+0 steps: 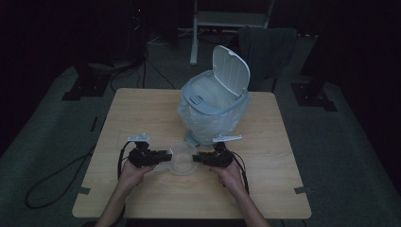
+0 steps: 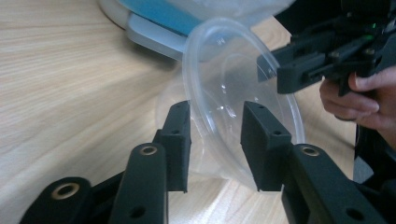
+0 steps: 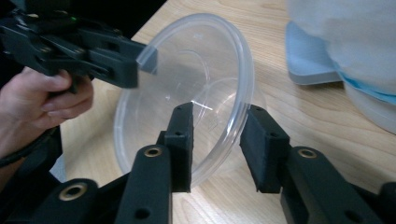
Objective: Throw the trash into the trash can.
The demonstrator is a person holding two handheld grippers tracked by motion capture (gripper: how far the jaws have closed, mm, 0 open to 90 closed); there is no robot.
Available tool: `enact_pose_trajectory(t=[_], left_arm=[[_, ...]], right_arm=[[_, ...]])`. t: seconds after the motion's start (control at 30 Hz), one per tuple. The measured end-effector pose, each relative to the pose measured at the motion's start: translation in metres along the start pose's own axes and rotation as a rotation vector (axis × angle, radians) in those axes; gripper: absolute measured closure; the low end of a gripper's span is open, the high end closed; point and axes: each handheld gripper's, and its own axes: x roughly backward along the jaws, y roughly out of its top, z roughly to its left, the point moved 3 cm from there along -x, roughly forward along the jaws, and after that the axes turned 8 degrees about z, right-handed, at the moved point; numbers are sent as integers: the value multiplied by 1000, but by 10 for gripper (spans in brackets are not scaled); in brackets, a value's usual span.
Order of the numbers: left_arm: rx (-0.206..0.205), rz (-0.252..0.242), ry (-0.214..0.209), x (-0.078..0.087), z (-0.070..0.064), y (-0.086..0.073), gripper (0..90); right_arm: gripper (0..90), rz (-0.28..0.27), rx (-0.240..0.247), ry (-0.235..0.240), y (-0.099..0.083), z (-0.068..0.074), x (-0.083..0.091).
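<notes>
Both grippers straddle the rim of the clear bowl (image 1: 181,158): left gripper (image 2: 215,140) and right gripper (image 3: 215,142) are half open around opposite edges, above the counter (image 1: 142,113)

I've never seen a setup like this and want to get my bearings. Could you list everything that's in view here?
Clear plastic bowl: one, see-through, near the table's front middle, tilted, between the two grippers.
Lidded bin: one, pale blue-grey with a white liner bag, behind the bowl, its flip lid standing open.
Table: one, light wood.
Chair: one, dark, behind the table.
Cables: several, black, on the floor to the left.
Left gripper: one, black, its fingers either side of the bowl's rim, gap visible.
Right gripper: one, black, fingers straddling the opposite rim, gap visible.
Hands: two, each holding a gripper.
</notes>
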Motion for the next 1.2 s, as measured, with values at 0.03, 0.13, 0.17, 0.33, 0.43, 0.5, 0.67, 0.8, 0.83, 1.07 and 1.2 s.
enact_pose_trajectory(t=[0.03,0.13,0.17,0.33,0.43,0.5,0.67,0.8,0.83,1.07,1.2], left_arm=[[-2,-1,0,0,-1,0,642],[-23,-10,5,4,-1,1,680],[-29,-9,6,6,-2,1,690],[-46,-4,31,7,-3,1,711],[-47,-6,29,7,-2,0,708],[-53,-2,35,7,-2,-1,708],[-69,-24,20,9,-5,0,665],[-85,-40,30,14,-7,1,622],[-89,-44,37,16,-7,2,615],[-88,-93,60,31,-4,0,575],[-82,-120,81,40,0,-2,565]], right_arm=[[656,3,14,-6,0,1,1],[703,-2,46,6,-2,4,4],[723,-5,61,5,-2,5,5],[812,5,137,-33,-4,10,7],[823,7,180,-48,-6,13,7],[830,2,200,-62,-6,15,8],[834,7,270,-89,-8,22,9],[835,8,283,-95,-9,24,10],[835,6,286,-100,-9,24,11],[835,-22,299,-110,-7,27,17],[836,-35,303,-124,-5,28,22]])
